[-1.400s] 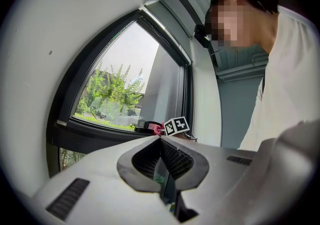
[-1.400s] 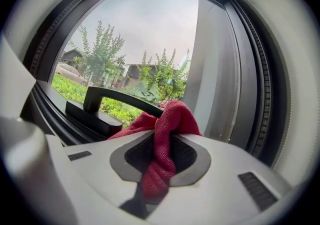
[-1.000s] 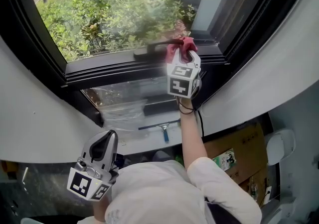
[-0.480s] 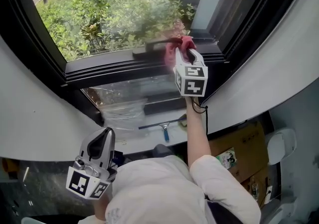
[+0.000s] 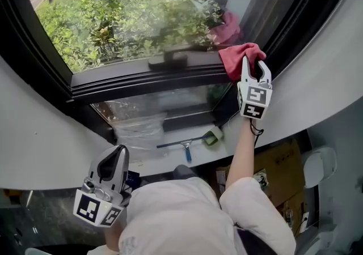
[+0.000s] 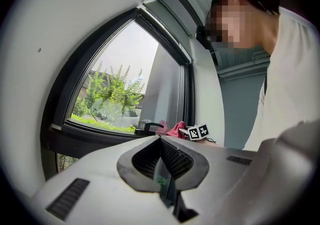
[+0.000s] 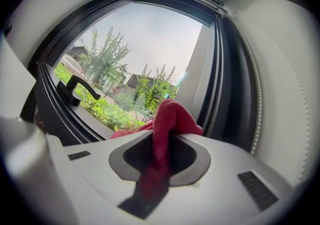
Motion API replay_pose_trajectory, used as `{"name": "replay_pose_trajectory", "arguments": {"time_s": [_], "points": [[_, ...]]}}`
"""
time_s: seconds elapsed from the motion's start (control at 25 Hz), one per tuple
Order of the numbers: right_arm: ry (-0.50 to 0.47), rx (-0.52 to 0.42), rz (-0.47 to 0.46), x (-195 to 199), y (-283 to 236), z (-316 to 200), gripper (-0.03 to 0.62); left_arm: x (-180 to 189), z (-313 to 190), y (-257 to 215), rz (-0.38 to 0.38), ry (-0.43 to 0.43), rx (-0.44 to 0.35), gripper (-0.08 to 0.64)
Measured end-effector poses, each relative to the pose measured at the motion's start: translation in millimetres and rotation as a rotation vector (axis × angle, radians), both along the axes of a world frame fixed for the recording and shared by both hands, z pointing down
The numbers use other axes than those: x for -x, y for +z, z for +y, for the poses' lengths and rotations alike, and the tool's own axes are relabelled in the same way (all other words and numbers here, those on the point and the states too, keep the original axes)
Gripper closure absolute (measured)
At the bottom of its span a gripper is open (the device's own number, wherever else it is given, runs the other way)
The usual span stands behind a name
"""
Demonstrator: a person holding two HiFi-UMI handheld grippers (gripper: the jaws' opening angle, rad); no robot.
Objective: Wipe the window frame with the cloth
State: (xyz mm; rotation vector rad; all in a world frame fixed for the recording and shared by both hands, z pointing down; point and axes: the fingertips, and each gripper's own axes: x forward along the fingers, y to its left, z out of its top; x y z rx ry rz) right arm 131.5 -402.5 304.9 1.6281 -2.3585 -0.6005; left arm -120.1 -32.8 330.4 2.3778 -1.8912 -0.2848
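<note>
The right gripper [image 5: 253, 67], clenched on the red cloth [image 5: 238, 55], has slid right along the lower rail of the window frame [image 5: 142, 81], away from the handle [image 5: 168, 59] where it was a second ago. The cloth now presses into the far right corner, where the rail meets the upright. That stretch of rail looks covered, so the upright probably comes next. The left gripper [image 5: 118, 157] has stayed low near the body, jaws together on nothing.

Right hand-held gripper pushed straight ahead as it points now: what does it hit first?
Probably the black window frame at its lower right corner, through the red cloth clamped in its jaws.
</note>
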Motion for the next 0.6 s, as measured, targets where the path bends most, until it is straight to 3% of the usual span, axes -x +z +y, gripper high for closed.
{"name": "replay_pose_trajectory", "arguments": {"time_s": [0.2,0.36,0.48,0.6], "points": [[0.046,0.000,0.000,-37.4,17.5,-7.6,0.508,-6.0,-12.3,-2.2,-0.005,0.029,0.004,0.551],[0.046,-0.008,0.026,-40.0,40.5,-11.7,0.508,-12.7,-19.8,-3.4,-0.008,0.053,0.004,0.551],[0.036,-0.038,-0.026,-40.4,42.2,-17.5,0.508,-16.0,-23.0,-4.1,-0.011,0.061,0.007,0.552],[0.035,-0.066,0.003,-37.1,38.4,-19.7,0.508,-15.8,-23.4,-3.1,-0.013,0.053,0.011,0.552]]}}
